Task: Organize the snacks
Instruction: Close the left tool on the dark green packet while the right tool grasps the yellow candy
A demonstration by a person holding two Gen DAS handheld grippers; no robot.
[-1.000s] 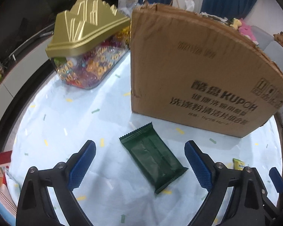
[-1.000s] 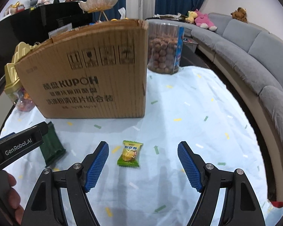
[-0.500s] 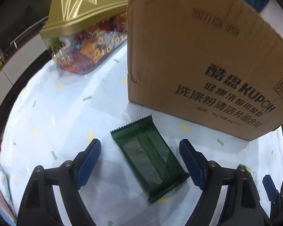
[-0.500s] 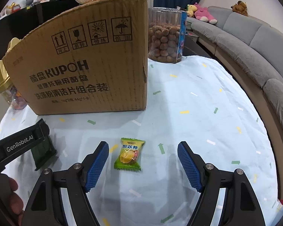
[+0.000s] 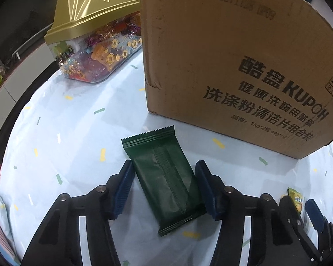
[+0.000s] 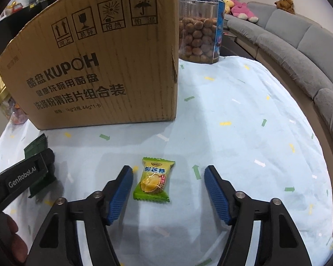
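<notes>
Left gripper (image 5: 164,187) lowered since a second ago, jaws closing around green packet (image 5: 164,177) flat on desk (image 5: 66,133); pads not yet pressed. Right gripper (image 6: 167,190) closing astride yellow candy (image 6: 153,180), untouched. Both pickups judged imminent; box (image 6: 100,66) behind.

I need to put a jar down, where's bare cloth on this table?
Free: the cloth between the box, nut jar and sofa edge. Crowded: in front of the box, with both grippers, the green packet and candy.
</notes>
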